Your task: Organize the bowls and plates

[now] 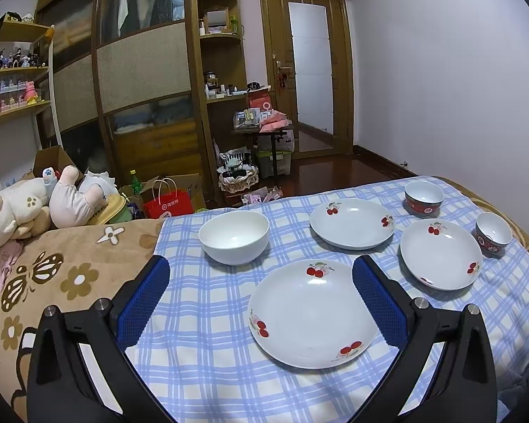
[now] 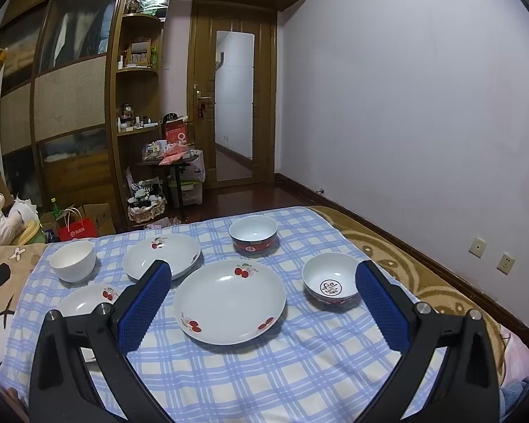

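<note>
Three white plates with red cherry prints and three bowls lie spread over a blue-and-white checked cloth (image 1: 211, 370) on a bed with a tan flowered blanket (image 1: 53, 282). The left hand-held gripper (image 1: 261, 282) hovers with its blue-padded jaws wide apart and empty above the near cherry plate (image 1: 312, 317), which sits between its fingers in the left wrist view. A plain white bowl (image 1: 233, 236) stands just beyond, to the left. The right hand-held gripper (image 2: 262, 282) is likewise spread open and holds nothing, over the middle cherry plate (image 2: 229, 303). A red-patterned bowl (image 2: 329, 283) sits beside that plate, near the right finger. A second red-patterned bowl (image 2: 253, 234) and the far cherry plate (image 2: 165, 252) lie farther back. None of the dishes are stacked.
</note>
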The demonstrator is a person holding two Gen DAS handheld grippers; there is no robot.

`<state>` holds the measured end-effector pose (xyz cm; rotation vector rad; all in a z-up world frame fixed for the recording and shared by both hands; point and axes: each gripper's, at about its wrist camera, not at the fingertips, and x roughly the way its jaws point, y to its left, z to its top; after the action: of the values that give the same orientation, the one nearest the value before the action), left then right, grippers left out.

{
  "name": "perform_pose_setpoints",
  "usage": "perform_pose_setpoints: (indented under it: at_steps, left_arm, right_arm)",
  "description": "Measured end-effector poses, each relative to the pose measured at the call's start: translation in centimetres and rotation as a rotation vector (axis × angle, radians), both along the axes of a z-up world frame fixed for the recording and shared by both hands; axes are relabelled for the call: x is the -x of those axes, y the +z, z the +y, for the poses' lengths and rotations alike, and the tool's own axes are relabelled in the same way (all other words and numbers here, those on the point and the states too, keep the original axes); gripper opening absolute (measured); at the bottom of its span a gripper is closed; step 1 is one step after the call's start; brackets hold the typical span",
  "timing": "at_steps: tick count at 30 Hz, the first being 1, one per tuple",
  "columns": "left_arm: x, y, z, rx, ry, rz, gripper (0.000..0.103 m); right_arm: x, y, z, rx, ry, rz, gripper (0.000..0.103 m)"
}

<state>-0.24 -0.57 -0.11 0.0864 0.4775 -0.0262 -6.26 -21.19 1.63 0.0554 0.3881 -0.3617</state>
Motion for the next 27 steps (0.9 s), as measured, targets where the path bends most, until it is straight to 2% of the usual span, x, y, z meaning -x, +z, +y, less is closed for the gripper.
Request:
perform_pose_setpoints:
  at_steps: [27]
  left_arm:
    - [0.09, 0.03, 0.22, -0.004, 0.005, -0.006, 0.102]
  right_arm:
    - [-0.39, 0.07, 0.18, 0.034, -0.004, -0.016, 0.103]
